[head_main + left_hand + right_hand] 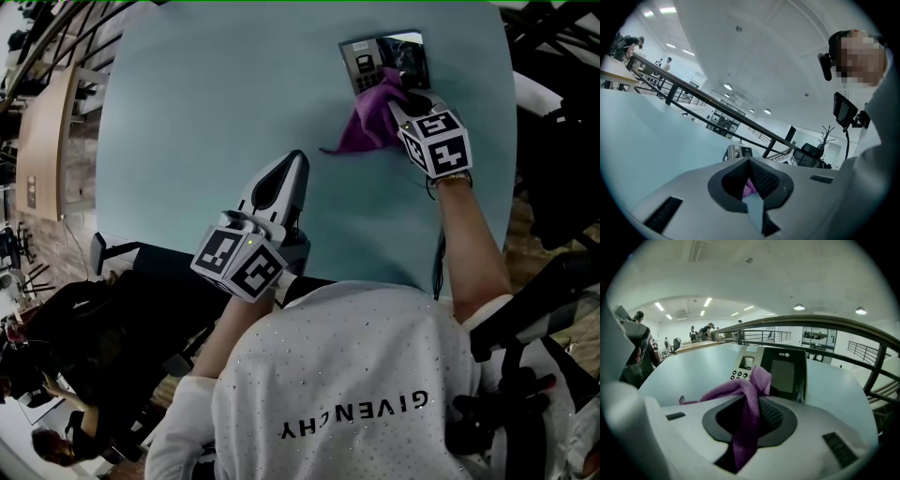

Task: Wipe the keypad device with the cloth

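"What is the right gripper (pixel 757 404) holding?"

"Its two jaws are pinching one purple cloth (pixel 746 427). The cloth is draping forward, and its far end is touching the one keypad device (pixel 787 373) beside the buttons."

"And the left gripper (pixel 749 160)?"

"Its jaws are meeting at the tips with nothing between them. It is pointing toward the device from well apart, over the near side of the table (pixel 206 112)."

"Where is the device lying?"

"It is lying on that single pale blue table, near the far edge."
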Available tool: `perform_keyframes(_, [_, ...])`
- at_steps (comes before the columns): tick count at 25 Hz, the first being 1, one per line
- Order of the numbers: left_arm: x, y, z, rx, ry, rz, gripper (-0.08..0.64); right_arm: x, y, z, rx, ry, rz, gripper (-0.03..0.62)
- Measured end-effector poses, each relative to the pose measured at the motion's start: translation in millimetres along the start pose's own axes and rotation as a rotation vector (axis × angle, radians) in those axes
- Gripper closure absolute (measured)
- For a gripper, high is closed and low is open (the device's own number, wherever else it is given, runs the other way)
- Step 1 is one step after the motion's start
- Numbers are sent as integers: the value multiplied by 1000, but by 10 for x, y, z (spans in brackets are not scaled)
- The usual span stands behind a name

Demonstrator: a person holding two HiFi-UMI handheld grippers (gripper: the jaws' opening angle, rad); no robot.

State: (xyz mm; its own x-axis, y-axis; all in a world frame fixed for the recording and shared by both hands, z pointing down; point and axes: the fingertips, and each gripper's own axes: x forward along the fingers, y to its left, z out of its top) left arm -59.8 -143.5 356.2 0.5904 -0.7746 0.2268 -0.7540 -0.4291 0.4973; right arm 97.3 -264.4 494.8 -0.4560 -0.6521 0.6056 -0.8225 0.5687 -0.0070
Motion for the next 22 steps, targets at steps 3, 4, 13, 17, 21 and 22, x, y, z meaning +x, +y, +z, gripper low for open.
perform_keyframes(3, [13, -21, -23, -2, 3, -9, 560, -18, -100, -36, 19, 0, -14, 520])
perform_keyframes(4, [17, -27, -30, 1, 7, -10, 560, -25, -132, -43, 22, 0, -21, 520])
perform_keyframes(13, [-17, 48, -54, -6, 7, 44, 560, -107, -391, -145, 70, -6, -82, 520])
perform_keyframes(17, [-39, 50, -61, -9, 0, 56, 560, -135, -458, -168, 83, -8, -96, 520])
perform_keyframes(21, [-32, -2, -84, 8, 6, 49, 560, -171, -555, -208, 114, -14, -112, 520])
perform_keyframes(22, [-32, -16, -91, 9, 6, 47, 560, -180, -577, -219, 122, -16, -115, 520])
